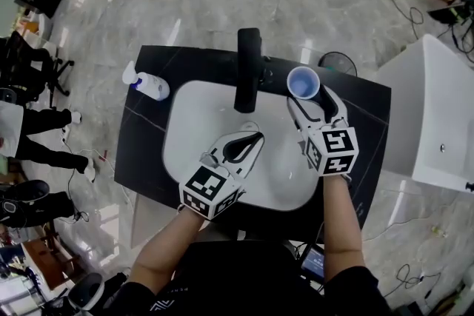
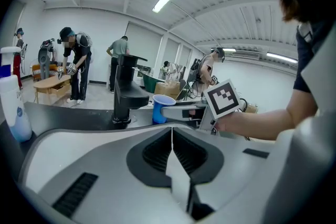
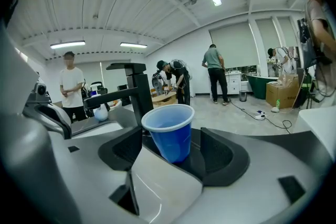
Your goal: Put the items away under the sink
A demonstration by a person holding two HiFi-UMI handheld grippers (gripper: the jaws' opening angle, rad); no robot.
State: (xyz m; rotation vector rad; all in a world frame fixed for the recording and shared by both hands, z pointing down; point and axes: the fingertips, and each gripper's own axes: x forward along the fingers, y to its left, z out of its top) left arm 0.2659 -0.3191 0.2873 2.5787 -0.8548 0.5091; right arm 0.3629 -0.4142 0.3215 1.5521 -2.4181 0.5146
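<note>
Right hand-held gripper [image 1: 309, 101] gapes wide around the blue cup [image 1: 303, 82], set to grab; left hand-held gripper [image 1: 252, 138], pinched closed and empty, hovers over the sink [image 1: 194, 122].

Person wears a black short-sleeved top [image 1: 244, 276]; forearms bare. The left gripper [image 1: 254, 138] and right gripper [image 1: 312, 101] have smooth, rounded light-grey moulded shells, with black ribbed pads [image 3: 219, 152] set in dark recesses. Each carries a white marker cube [image 1: 333, 150] printed with black square patterns. A small black ribbed slot [image 2: 74, 194] sits in the shell top.
</note>
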